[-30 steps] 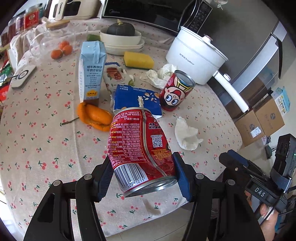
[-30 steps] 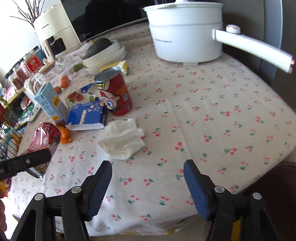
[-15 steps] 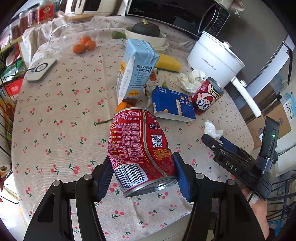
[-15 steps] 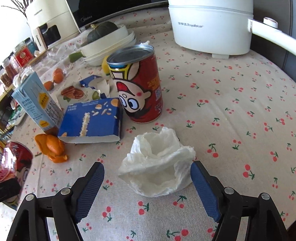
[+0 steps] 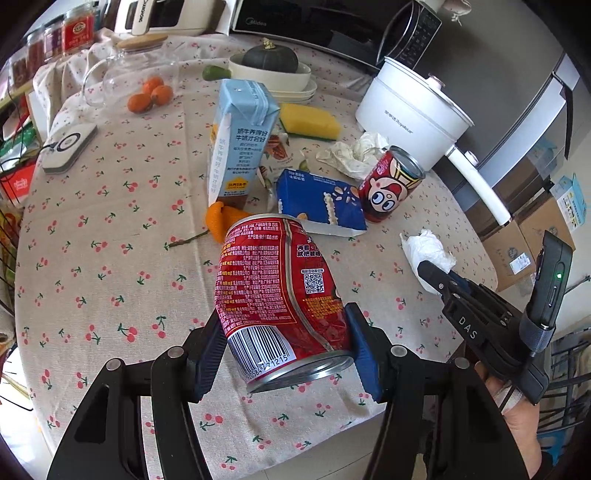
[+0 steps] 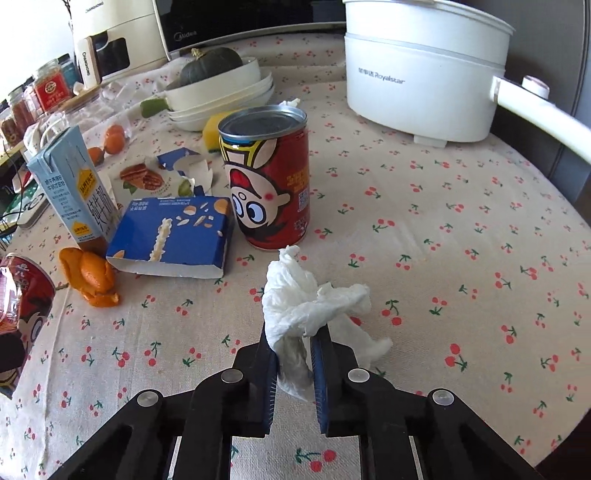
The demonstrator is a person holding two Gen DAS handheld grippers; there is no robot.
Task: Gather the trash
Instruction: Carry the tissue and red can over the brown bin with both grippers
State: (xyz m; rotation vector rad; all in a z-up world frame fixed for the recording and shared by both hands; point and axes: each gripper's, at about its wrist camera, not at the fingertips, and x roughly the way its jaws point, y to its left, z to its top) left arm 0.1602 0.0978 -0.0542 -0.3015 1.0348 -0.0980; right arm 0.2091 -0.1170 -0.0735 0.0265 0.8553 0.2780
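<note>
My left gripper (image 5: 286, 349) is shut on a dented red can (image 5: 280, 295) and holds it tilted above the table. My right gripper (image 6: 293, 349) is shut on a crumpled white tissue (image 6: 310, 310) at the table's right side; it also shows in the left wrist view (image 5: 430, 271). On the cherry-print tablecloth (image 6: 443, 258) stand a red cartoon can (image 6: 267, 184), a torn blue box (image 6: 173, 236), a light blue milk carton (image 6: 75, 192), orange peel (image 6: 90, 275) and a snack wrapper (image 6: 147, 181). A second crumpled tissue (image 5: 354, 155) lies behind the cartoon can.
A white electric pot (image 6: 424, 70) with a long handle stands at the back right. Stacked bowls with a dark squash (image 6: 218, 92), a yellow sponge (image 5: 310, 123), a glass jar with oranges (image 5: 129, 85) and a microwave (image 5: 314, 22) are at the back.
My right gripper moved forward around the white tissue and closed on it. My left gripper, still holding the red can, shifted back a little.
</note>
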